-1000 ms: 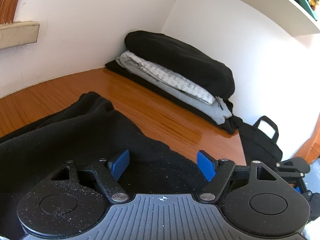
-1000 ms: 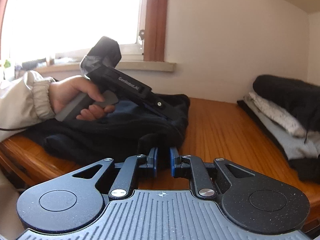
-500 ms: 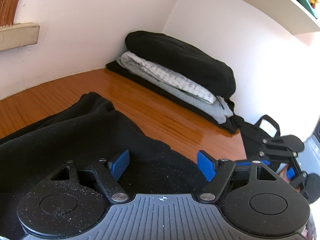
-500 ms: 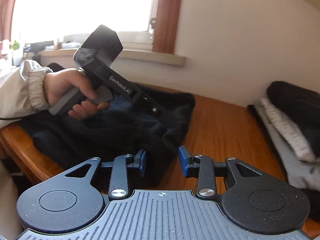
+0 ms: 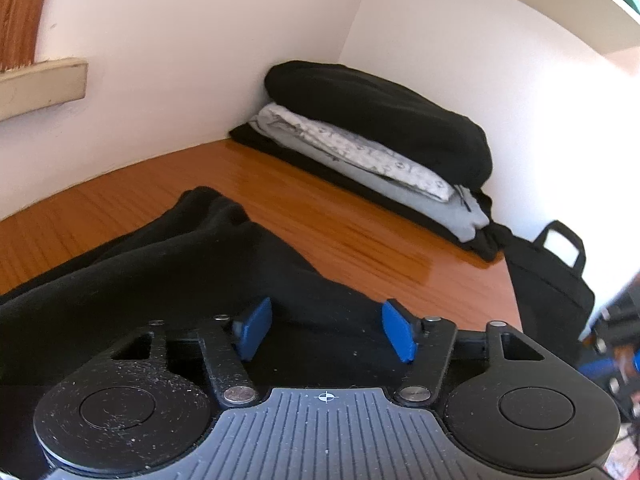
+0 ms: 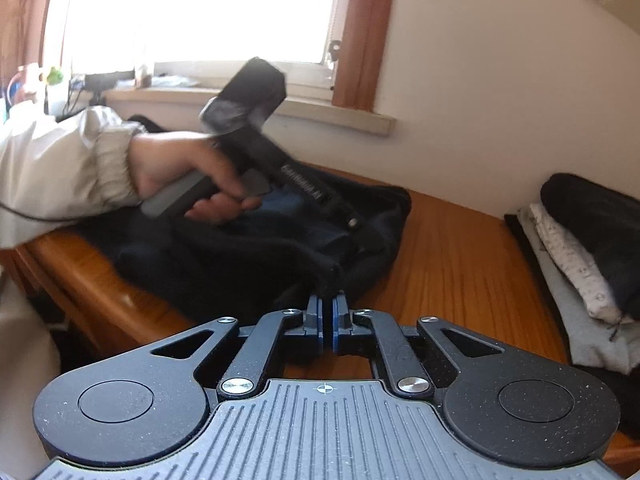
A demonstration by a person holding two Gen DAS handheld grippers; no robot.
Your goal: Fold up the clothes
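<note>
Nearest, in the right wrist view: right tongs (image 6: pixel 327 322) pressed together, blue pads pinching a raised fold at the near edge of the dark garment (image 6: pixel 248 256). Half a second ago, spread apart with the cloth just beyond them; now closed on it.

In the left wrist view: left tongs (image 5: pixel 326 334) spread wide, low over the same garment with cloth lying between the two pads but not gripped. Gap a little narrower than half a second ago.

Dark garment: black to deep navy, soft and fleecy, crumpled in thick rolls and folds rather than laid flat. Spread over the near left part of the wooden counter (image 5: pixel 360 224), with one rounded end pointing toward the far wall.

Above the garment, on the left: left hand (image 6: pixel 180 172) wrapped around the grey handle of the left tool, and a cream sleeve (image 6: pixel 60 168) with a gathered cuff behind it. White lettering along the side of the black tool body, too blurred by motion to read.

Farther right, bare glossy orange-brown wood between the garment and a stack of folded clothes (image 5: pixel 380 140) in the far corner against the white walls: black on top, a pale grey printed piece under it, plain grey below, black at the bottom. No readable writing on any of them.

Just past the stack, at the counter's right end: black bag (image 5: pixel 548 280) with a loop handle.

Farthest: window sill (image 6: pixel 280 108) under a bright window.
</note>
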